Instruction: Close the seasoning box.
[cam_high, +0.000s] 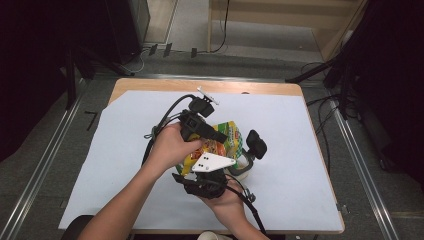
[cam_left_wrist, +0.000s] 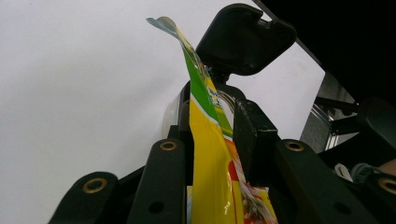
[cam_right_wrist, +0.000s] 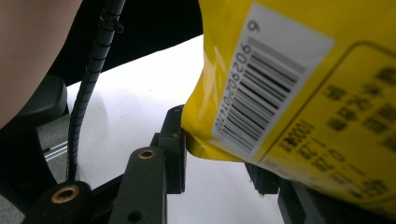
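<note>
My left gripper has its jaws pinching the top edge of the yellow snack pouch, held above the white sheet mid-counter. Just right, my right gripper clamps the pouch's lower seam near the barcode. Beside them stands a clear jar, its black flip lid raised. Judgement: keep both pinches firm, pull apart slowly over the jar, avoid spilling.
</note>
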